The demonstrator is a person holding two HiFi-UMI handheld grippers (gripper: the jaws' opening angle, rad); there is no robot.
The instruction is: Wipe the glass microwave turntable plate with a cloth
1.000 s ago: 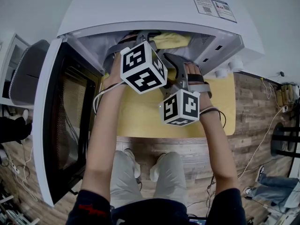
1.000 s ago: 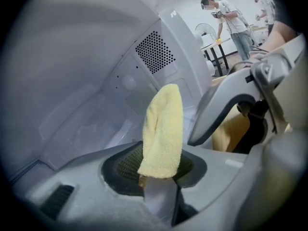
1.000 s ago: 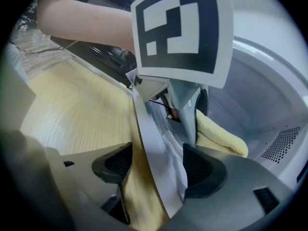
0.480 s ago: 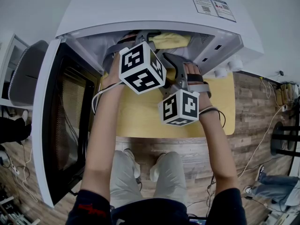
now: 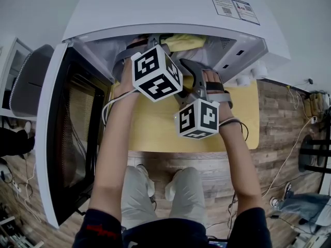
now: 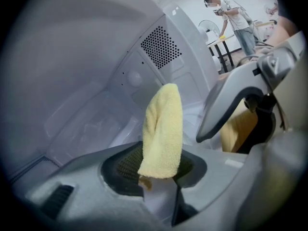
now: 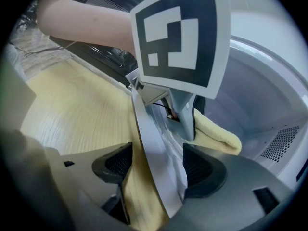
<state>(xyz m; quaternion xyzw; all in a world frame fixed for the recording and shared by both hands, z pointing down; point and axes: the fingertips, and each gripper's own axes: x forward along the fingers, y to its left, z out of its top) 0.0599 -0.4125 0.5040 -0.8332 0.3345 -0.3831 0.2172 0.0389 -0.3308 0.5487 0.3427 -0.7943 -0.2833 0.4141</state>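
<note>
Both grippers reach into the open white microwave (image 5: 170,9). My left gripper (image 6: 161,170) is shut on a yellow cloth (image 6: 162,129), which sticks out ahead of the jaws toward the cavity's back wall. The cloth (image 5: 185,42) also shows just under the microwave's top edge. My right gripper (image 7: 156,170) is shut on the rim of the glass plate (image 7: 150,143), which runs edge-on between its jaws. The cloth (image 7: 216,131) lies against the plate's far side, behind the left gripper's marker cube (image 7: 180,37).
The microwave door (image 5: 72,133) hangs open at the left. A yellow wooden table (image 5: 155,128) carries the microwave, with wood floor and cables below. Vent holes (image 6: 161,47) mark the cavity's wall. People stand at a far table (image 6: 231,18).
The left gripper and cloth have edged slightly left and deeper into the cavity. The right gripper has stayed put.
</note>
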